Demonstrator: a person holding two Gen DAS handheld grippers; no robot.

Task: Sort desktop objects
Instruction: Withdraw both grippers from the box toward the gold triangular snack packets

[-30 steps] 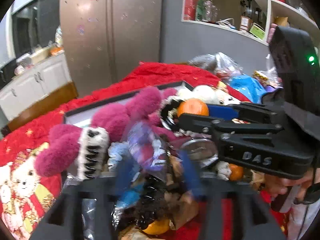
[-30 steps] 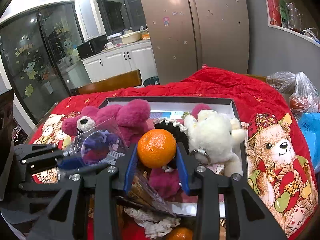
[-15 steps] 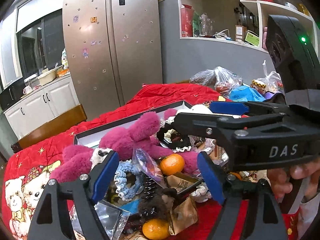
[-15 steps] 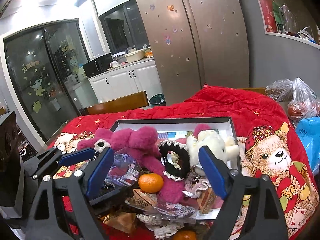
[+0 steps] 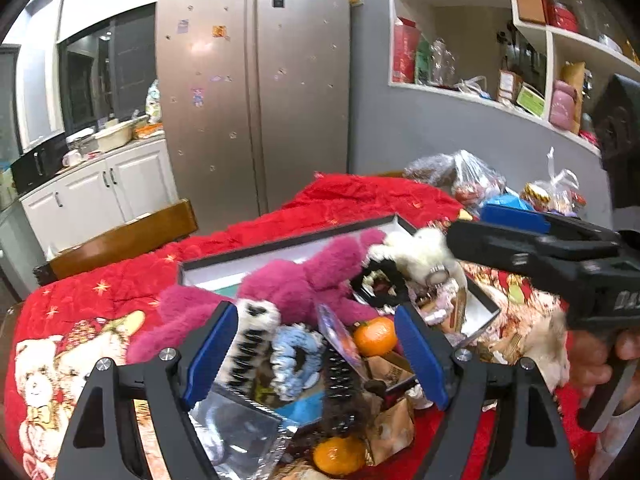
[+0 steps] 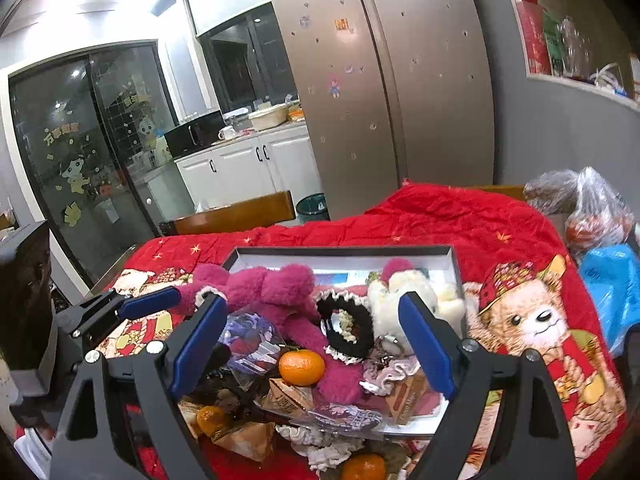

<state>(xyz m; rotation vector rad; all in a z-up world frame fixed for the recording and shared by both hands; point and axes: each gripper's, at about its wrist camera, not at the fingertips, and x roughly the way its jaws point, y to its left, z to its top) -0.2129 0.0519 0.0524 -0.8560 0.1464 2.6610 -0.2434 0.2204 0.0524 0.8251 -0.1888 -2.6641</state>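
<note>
Both tools, left (image 5: 316, 356) and right (image 6: 314, 350), hang wide open and empty, the right's jaws opening, above an orange (image 6: 301, 367) amid plush toys (image 6: 272, 292).

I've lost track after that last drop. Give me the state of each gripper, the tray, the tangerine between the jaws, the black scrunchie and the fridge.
left gripper: open, empty.
right gripper: jaws opening, nothing held.
tray: open-topped, crowded with toys.
tangerine: loose, lying on the pile at the tray's near edge.
black scrunchie: lying in the tray against the white plush.
pink plush: lying in the tray.
fridge: doors shut.
</note>
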